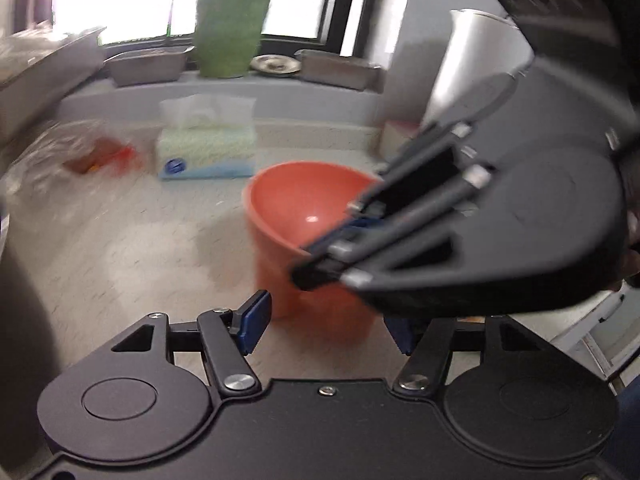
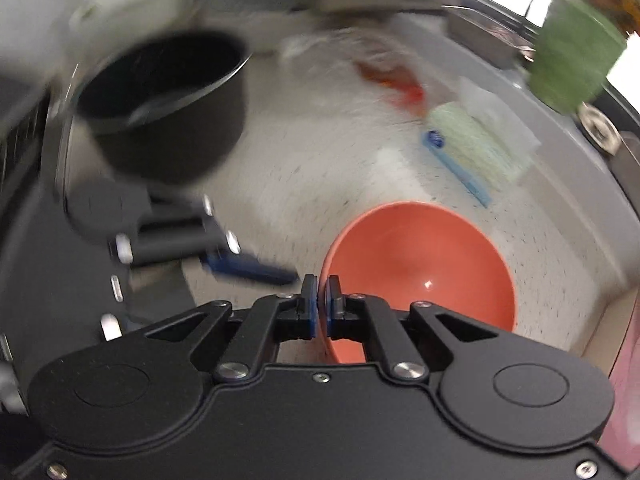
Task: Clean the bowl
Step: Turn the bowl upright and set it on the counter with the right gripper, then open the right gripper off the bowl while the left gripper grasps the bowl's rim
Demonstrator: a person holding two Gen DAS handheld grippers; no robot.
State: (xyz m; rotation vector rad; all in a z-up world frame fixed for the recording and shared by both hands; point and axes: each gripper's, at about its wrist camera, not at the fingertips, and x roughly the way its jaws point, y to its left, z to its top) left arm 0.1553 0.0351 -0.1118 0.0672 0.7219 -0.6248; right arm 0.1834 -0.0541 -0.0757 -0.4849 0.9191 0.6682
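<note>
An orange bowl (image 1: 304, 208) stands on the speckled counter, empty inside; it also shows in the right wrist view (image 2: 420, 256). My right gripper (image 2: 322, 304) is shut on the bowl's near rim, one pad inside and one outside; in the left wrist view it (image 1: 320, 256) comes in from the right over the rim. My left gripper (image 1: 328, 320) is open, its blue pads either side of the bowl's base without touching. Its blue finger (image 2: 248, 266) shows left of the bowl in the right wrist view.
A tissue pack (image 1: 206, 148) lies behind the bowl. A black pot (image 2: 168, 104) stands at the left. A green vase (image 1: 230, 28) and metal trays (image 1: 148, 66) sit on the windowsill. A plastic bag with red contents (image 1: 96, 156) lies far left. A white kettle (image 1: 468, 64) stands right.
</note>
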